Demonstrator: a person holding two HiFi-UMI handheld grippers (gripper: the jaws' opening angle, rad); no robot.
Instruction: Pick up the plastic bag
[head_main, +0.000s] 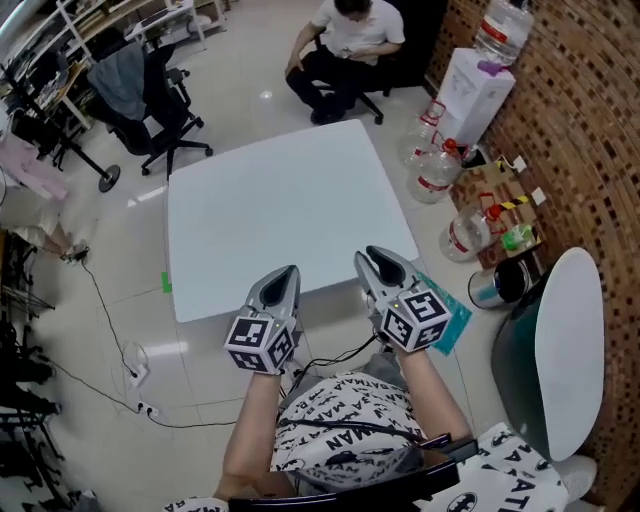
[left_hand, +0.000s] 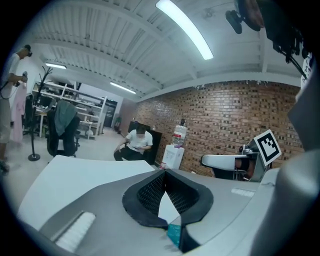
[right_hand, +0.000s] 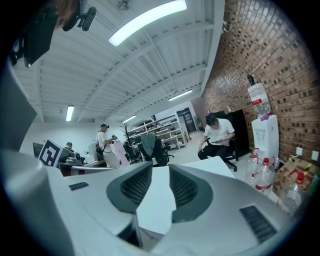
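Note:
A teal plastic bag (head_main: 453, 318) lies on the floor just right of the white table's (head_main: 270, 200) near corner, partly hidden behind my right gripper. Both grippers hover over the table's front edge, pointing away from me. My left gripper (head_main: 283, 282) has its fingertips touching, with nothing between them; in the left gripper view (left_hand: 165, 171) only a thin wedge of tabletop shows below the tips. My right gripper (head_main: 378, 262) stands open, and the right gripper view (right_hand: 160, 167) shows bare white table through the gap. Neither gripper touches the bag.
A person sits on a chair (head_main: 345, 45) beyond the table. A water dispenser (head_main: 480, 80), large water bottles (head_main: 435, 170) and a bin (head_main: 497, 283) line the brick wall at right. A round white table (head_main: 570, 350) stands at near right. An office chair (head_main: 150, 90) and floor cables (head_main: 120, 340) are at left.

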